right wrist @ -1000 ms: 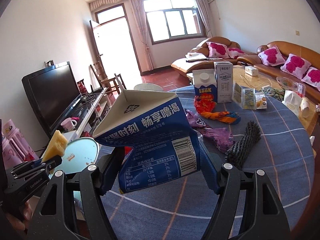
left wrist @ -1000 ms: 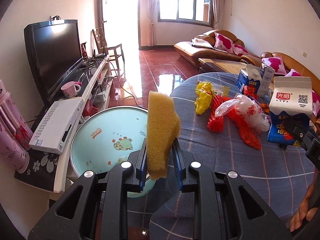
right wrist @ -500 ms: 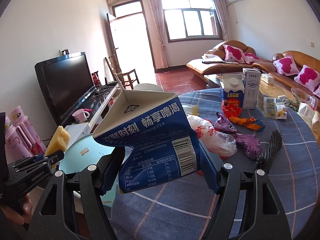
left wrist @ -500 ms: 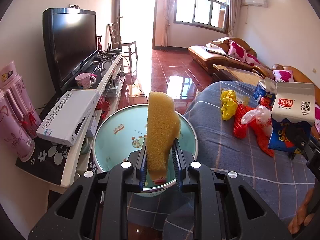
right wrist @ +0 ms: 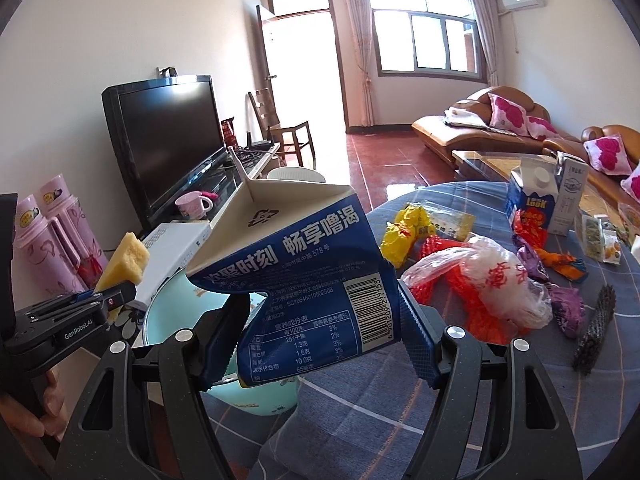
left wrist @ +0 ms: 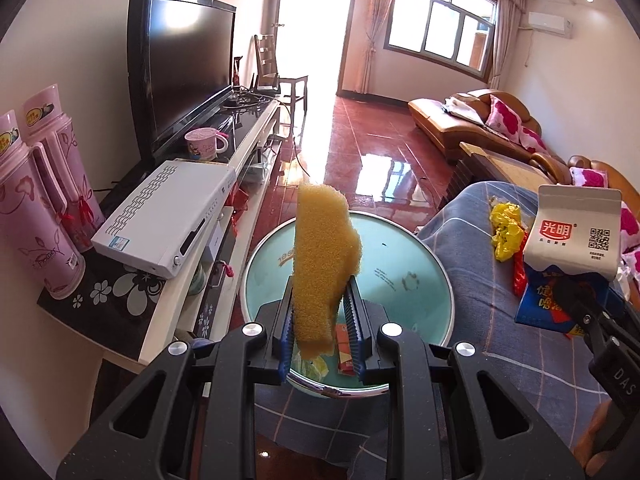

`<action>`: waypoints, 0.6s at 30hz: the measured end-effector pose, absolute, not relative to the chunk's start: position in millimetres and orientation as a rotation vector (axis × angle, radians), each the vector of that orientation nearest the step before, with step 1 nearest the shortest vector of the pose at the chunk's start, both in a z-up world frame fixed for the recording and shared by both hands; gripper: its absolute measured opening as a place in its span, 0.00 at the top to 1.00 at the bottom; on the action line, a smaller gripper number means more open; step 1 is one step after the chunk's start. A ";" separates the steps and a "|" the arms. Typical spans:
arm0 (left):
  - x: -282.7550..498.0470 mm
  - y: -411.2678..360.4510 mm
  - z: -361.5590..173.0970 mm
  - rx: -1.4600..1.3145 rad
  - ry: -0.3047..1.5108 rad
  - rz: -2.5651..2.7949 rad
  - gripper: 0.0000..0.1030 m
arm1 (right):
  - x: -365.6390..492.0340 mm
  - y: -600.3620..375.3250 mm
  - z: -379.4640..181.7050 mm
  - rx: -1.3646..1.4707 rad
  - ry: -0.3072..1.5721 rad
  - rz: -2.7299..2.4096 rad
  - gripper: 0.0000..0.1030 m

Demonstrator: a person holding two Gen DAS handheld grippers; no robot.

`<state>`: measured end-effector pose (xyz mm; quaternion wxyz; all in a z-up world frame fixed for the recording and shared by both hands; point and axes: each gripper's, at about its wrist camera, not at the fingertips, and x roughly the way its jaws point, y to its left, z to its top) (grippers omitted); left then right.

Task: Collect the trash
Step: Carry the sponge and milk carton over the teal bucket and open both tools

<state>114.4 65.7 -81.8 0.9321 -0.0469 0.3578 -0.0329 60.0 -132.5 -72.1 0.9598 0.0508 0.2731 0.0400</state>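
Two pieces of trash held over a basin

Two hand-held grippers each carried one item. The left hand-held gripper [left wrist: 320,330] was clamped on a porous yellow sponge [left wrist: 324,264], standing upright above a pale blue round enamel basin [left wrist: 400,256] that already held a few wrappers. The right hand-held gripper [right wrist: 316,340] was clamped on a crumpled blue-and-white milk carton [right wrist: 304,280] just beside the basin, at the edge of the blue checked cloth covering the bench [right wrist: 360,420]. If released too early, the carton could probably strike the rim and fall to the floor. Its label showed Chinese text and a barcode; another carton read "LOOK" [right wrist: 532,200].
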 end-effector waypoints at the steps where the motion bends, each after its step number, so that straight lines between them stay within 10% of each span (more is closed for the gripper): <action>1: 115.3 67.2 -83.4 -0.098 0.737 -0.065 0.78 | 64.0 -130.3 -74.7 0.104 0.564 0.085 0.31; 18: 141.2 73.1 -130.4 -0.114 0.869 -0.068 0.78 | 127.9 -78.7 -118.3 0.050 0.736 0.179 0.30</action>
